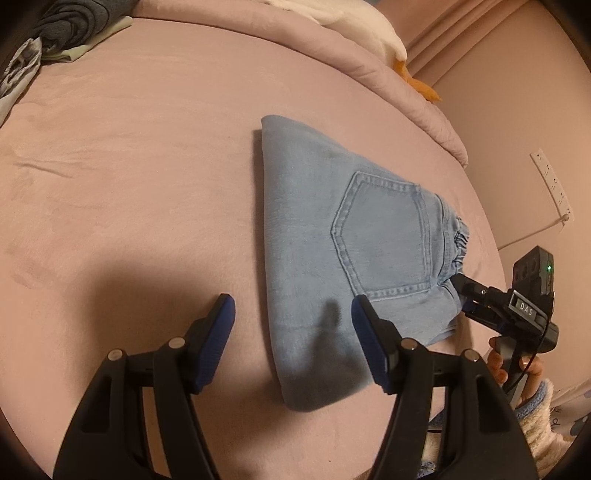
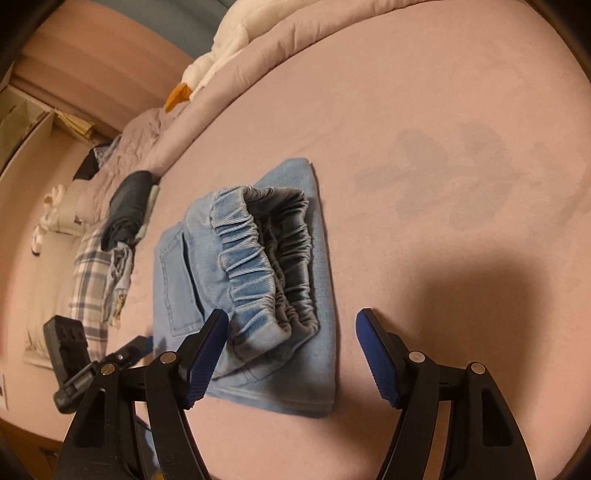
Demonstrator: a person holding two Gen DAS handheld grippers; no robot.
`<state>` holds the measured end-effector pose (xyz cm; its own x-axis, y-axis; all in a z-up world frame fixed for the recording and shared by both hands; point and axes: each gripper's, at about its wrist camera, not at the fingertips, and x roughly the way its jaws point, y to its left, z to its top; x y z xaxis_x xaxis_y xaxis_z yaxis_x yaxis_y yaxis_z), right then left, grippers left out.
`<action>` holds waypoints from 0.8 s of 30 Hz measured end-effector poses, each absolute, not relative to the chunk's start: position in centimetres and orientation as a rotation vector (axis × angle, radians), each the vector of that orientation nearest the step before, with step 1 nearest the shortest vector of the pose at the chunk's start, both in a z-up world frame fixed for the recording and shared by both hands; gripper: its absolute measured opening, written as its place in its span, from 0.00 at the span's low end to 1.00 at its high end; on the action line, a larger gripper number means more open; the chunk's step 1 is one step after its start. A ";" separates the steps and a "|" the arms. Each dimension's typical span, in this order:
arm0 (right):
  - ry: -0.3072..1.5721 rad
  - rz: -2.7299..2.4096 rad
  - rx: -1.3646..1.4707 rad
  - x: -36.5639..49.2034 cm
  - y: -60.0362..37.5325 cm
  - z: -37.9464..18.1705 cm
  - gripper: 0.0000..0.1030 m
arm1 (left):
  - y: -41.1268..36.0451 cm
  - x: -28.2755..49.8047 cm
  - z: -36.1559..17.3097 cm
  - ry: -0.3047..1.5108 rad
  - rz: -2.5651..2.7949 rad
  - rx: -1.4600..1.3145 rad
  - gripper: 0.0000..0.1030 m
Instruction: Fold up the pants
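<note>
Pants (image 1: 317, 236) folded into a compact light-blue denim bundle, lying flat on the pink bed surface (image 1: 129, 184), toward its right-hand edge in the left wrist view. Back pocket (image 1: 384, 232) on top; elastic waistband (image 2: 266, 254) bunched and gaping at the end nearest the right gripper.

Left gripper (image 1: 291, 332): jaws well apart, nothing between the pads, poised over the near corner of the bundle. Right gripper (image 2: 291, 339): jaws wide, nothing clamped; left pad at the waistband edge, contact not resolvable; right pad over bare bedding.

Judged stage: folds essentially complete, both tools released, remaining work is tidying.

Notes for doing this step well:
- Keep both jaws clear of the cloth when lifting away, so no layer drags open.
- Waistband stands proud; press flat with a closed or flat finger rather than pinching, to avoid pulling the top layer off the stack.
- Check layer edges at the near corner, where lower layers show slightly offset.
- Avoid sliding the bundle; soft plush bedding likely grips denim and skews the stack.

Surface and room: pink plush bed cover, faint darker patches beyond the bundle. Rolled pink duvet (image 1: 388, 74) along the far edge with a white-and-orange plush toy (image 2: 207, 74). Dark garments (image 1: 70, 22) near the far left corner. Plaid fabric (image 2: 88, 280) and other clothing along one side edge. Power strip (image 1: 552, 184) on the pink wall. Warm dim lighting, strong tool shadows.
</note>
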<state>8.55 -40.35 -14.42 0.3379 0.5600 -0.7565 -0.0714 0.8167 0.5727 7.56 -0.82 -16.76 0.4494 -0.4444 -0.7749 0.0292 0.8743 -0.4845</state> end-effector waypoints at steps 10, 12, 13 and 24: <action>1.189 0.458 0.477 10.3 -39.5 -14.8 0.69 | -1.6 8.8 -17.3 1.087 -0.327 -0.402 0.63; 1.189 0.468 0.484 10.6 -39.5 -14.9 0.69 | -1.8 9.0 -17.4 1.088 -0.331 -0.398 0.63; 1.189 0.472 0.486 10.6 -39.4 -14.9 0.69 | -1.9 9.1 -17.4 1.089 -0.335 -0.395 0.63; 1.199 0.509 0.494 11.4 -39.2 -15.0 0.70 | -3.1 10.2 -17.6 1.097 -0.365 -0.366 0.63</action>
<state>11.35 -39.20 -14.98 0.2803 0.6108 -0.7405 -0.1079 0.7866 0.6080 10.23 -3.09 -17.59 0.4098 -0.4589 -0.7883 0.1044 0.8821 -0.4593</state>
